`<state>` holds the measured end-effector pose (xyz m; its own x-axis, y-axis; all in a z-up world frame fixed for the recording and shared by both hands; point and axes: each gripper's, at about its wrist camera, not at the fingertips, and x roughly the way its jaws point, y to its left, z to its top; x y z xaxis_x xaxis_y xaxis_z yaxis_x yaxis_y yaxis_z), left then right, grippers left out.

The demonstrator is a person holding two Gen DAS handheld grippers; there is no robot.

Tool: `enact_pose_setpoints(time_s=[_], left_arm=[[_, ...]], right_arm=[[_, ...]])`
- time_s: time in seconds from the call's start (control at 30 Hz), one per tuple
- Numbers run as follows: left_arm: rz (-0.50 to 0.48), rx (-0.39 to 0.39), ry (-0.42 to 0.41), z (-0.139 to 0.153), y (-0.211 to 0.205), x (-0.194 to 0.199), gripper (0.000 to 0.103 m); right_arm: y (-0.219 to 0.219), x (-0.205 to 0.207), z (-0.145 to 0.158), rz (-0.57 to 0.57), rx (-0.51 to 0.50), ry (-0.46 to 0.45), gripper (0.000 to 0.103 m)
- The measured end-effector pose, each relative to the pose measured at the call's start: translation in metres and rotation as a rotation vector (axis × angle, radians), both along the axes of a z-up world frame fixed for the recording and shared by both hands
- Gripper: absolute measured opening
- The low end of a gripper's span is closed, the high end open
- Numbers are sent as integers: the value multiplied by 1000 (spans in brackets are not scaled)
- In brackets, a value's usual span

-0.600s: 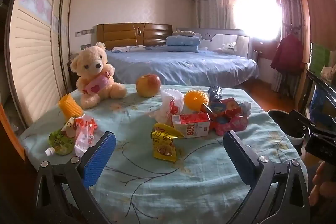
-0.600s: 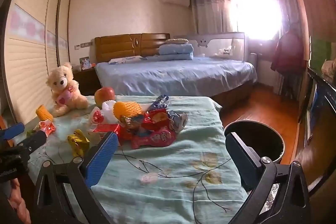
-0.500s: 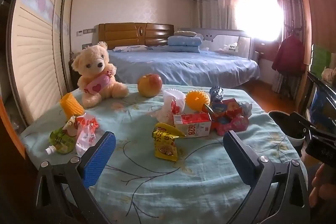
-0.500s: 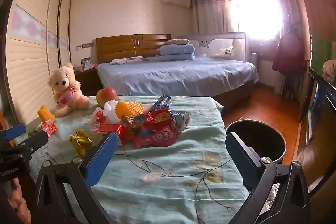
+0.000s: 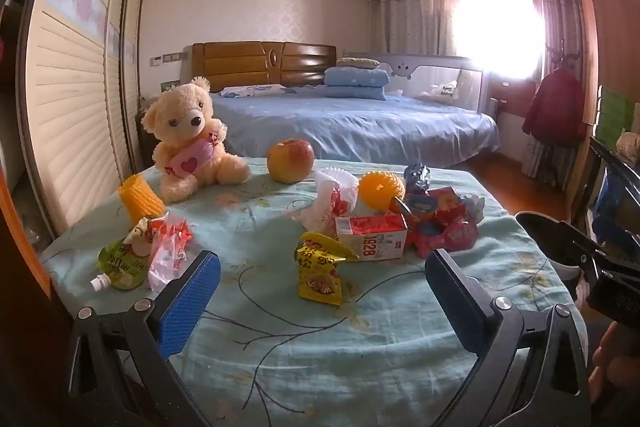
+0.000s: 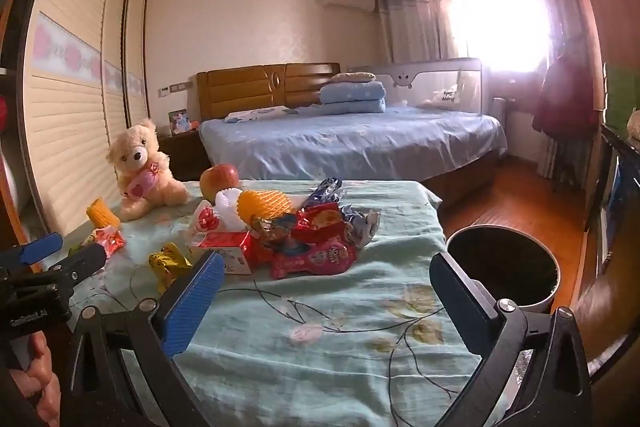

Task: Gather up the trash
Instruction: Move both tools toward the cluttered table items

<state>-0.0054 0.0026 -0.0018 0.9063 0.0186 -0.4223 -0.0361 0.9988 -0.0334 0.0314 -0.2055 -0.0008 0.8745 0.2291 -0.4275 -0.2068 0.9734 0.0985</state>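
Observation:
Trash lies on a table under a light blue flowered cloth [image 5: 320, 347]. A yellow snack wrapper [image 5: 320, 269] sits ahead of my left gripper [image 5: 324, 291], which stands open and empty above the near edge. Behind the wrapper are a red and white carton [image 5: 372, 238] and a heap of red wrappers [image 5: 444, 223]. A green pouch [image 5: 118, 263] and a red and clear wrapper [image 5: 168, 247] lie at the left. My right gripper [image 6: 324, 291] is open too, with nothing in it, short of the red wrappers [image 6: 316, 251]. A dark bin [image 6: 504, 267] stands on the floor at the table's right.
A teddy bear [image 5: 192, 139], an apple [image 5: 290, 161], an orange foam net [image 5: 140, 197] and another orange net [image 5: 380, 189] also sit on the table. A bed with blue sheets [image 5: 360, 127] fills the room behind. A wardrobe wall runs along the left.
Both views have shifted only slightly; the table objects sit a little lower and nearer. Nothing was grasped or moved on the table.

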Motion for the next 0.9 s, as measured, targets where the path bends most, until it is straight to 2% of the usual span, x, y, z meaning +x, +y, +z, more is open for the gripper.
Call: enact_pose_setpoints(time_s=[0.3, 0.9], left_arm=[[1, -8, 2, 0, 3, 2, 102], [-6, -7, 1, -1, 2, 4, 102]], right_arm=[[-4, 3, -5, 17, 31, 16, 103], [-1, 4, -8, 23, 25, 26, 103]])
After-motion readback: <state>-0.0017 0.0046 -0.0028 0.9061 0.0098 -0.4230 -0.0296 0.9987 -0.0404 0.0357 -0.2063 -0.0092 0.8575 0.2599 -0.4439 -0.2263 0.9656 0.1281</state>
